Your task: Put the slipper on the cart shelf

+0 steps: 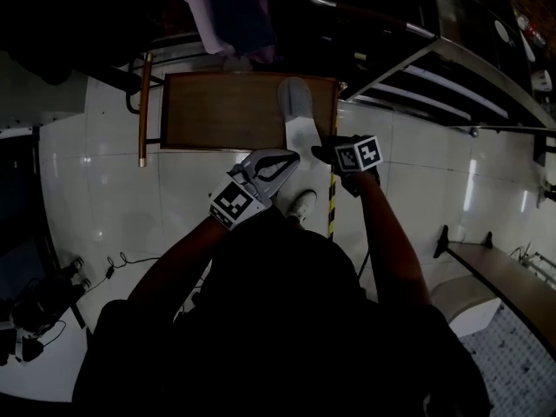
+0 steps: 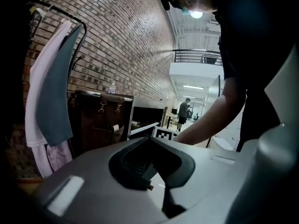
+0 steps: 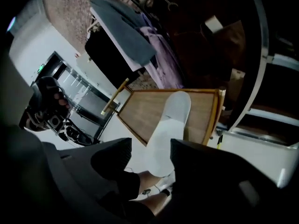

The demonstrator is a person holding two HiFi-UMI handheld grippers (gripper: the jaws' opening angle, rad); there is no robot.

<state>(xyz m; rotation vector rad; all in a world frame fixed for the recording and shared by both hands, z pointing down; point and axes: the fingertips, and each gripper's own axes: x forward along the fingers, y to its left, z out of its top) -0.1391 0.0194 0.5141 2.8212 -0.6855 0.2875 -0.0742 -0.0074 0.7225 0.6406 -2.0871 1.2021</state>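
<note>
Wide apart, the dark jaws of the right gripper (image 3: 149, 143) frame the near end of the white slipper (image 3: 168, 125). A strip of floor shows between the slipper and one jaw, and contact with the other jaw cannot be made out. The slipper lies along the right side of the wooden cart shelf (image 3: 149, 106), toe far, its near end sticking out past the shelf's near edge. The pale left gripper (image 2: 148, 139) has its tips together with nothing between them. In the dim head view, that gripper (image 1: 291, 156) covers the slipper's (image 1: 297, 115) near end, with the right gripper (image 1: 323, 153) just right of it. Hanging clothes (image 1: 217, 7) and darkness hide whatever lies beyond the shelf's (image 1: 217, 111) far edge.
</note>
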